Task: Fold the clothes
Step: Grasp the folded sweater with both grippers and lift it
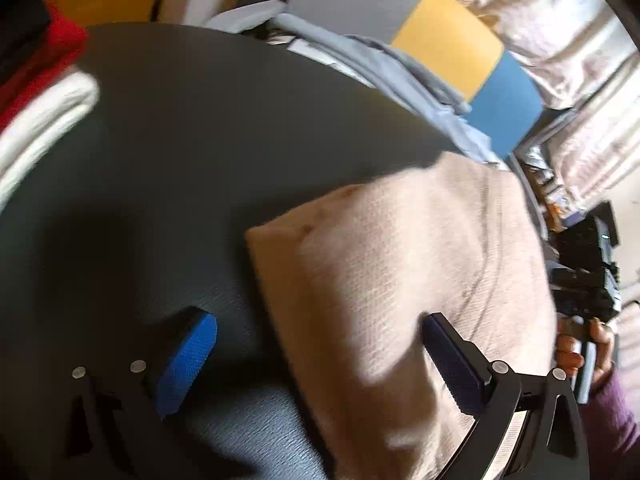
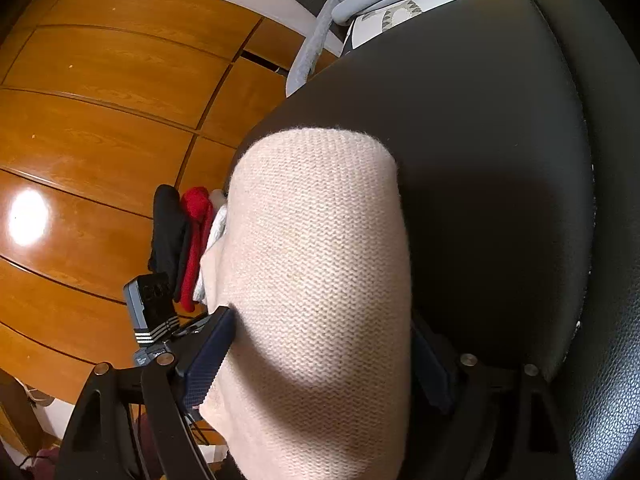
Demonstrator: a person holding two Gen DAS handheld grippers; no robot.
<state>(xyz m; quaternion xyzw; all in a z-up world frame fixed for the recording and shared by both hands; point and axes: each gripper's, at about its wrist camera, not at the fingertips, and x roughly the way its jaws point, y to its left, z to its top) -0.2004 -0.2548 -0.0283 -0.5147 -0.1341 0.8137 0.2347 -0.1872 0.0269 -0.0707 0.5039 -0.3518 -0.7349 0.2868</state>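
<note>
Left tongs (image 1: 320,364) gaping over sweater (image 1: 400,280); right tongs (image 2: 320,364) straddle it, grip unclear.

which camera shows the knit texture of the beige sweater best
The right wrist view: the beige sweater fills the centre, sharp enough to show individual stitches. The left wrist view shows it blurred.

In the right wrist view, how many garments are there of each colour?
beige knit garment: 1
black garment: 1
red garment: 1
white garment: 1
Total: 4
</note>
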